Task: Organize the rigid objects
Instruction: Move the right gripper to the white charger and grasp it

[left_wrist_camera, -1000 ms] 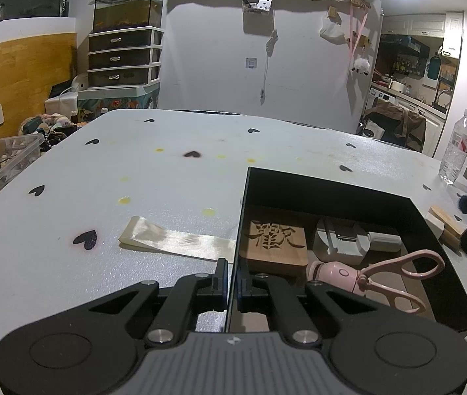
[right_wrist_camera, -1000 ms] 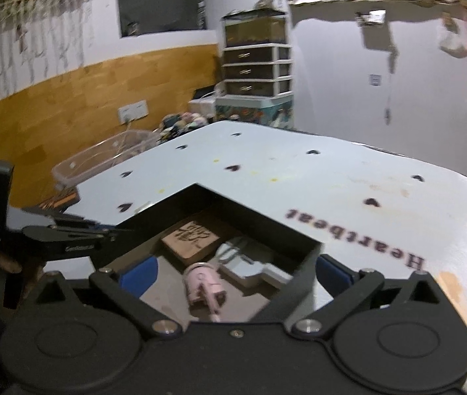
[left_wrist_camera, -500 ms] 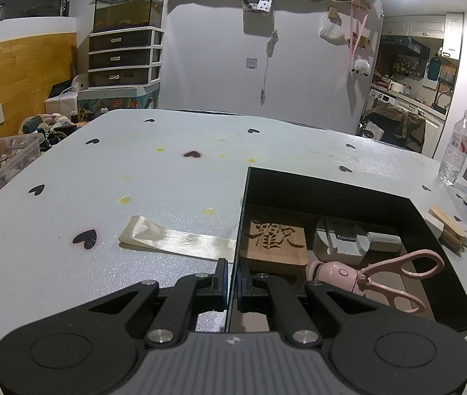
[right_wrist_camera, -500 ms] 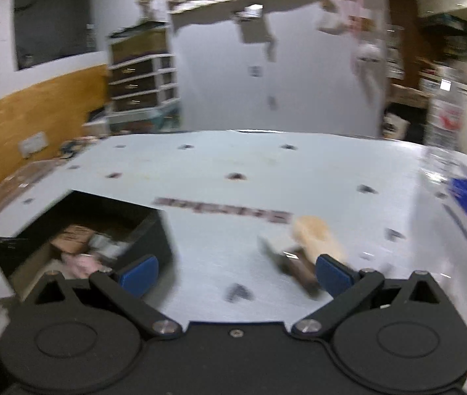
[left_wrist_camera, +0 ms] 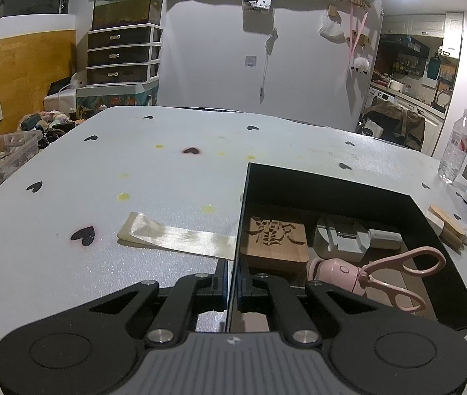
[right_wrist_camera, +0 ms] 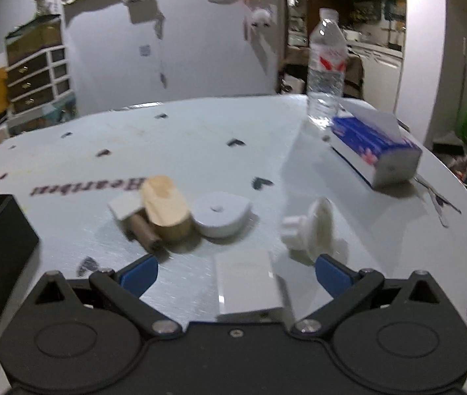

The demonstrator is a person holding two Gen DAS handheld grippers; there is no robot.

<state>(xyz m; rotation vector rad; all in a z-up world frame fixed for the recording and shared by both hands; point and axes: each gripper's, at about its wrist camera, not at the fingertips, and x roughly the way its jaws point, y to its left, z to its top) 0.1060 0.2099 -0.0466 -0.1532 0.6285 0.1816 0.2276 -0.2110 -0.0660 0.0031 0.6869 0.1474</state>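
Observation:
My left gripper (left_wrist_camera: 233,279) is shut on the near left wall of the black box (left_wrist_camera: 332,181), which stands on the white table. In the box lie a carved wooden block (left_wrist_camera: 276,240), a grey-white device (left_wrist_camera: 342,238) and a pink tool with loop handles (left_wrist_camera: 365,275). My right gripper (right_wrist_camera: 235,271) is open over loose items right of the box. A flat white block (right_wrist_camera: 248,283) lies between its blue pads (right_wrist_camera: 138,273), untouched. Beyond it are a wooden piece (right_wrist_camera: 164,210), a white round disc (right_wrist_camera: 222,214) and a white knob (right_wrist_camera: 312,227).
A water bottle (right_wrist_camera: 327,65) and a blue tissue box (right_wrist_camera: 375,144) stand at the table's far right. A cream strip (left_wrist_camera: 174,237) lies left of the box. A clear plastic bin (left_wrist_camera: 0,154) sits off the left edge.
The right gripper has swung right and down, away from the box to the loose white and wooden items, and has left the left wrist view. The left gripper has not moved.

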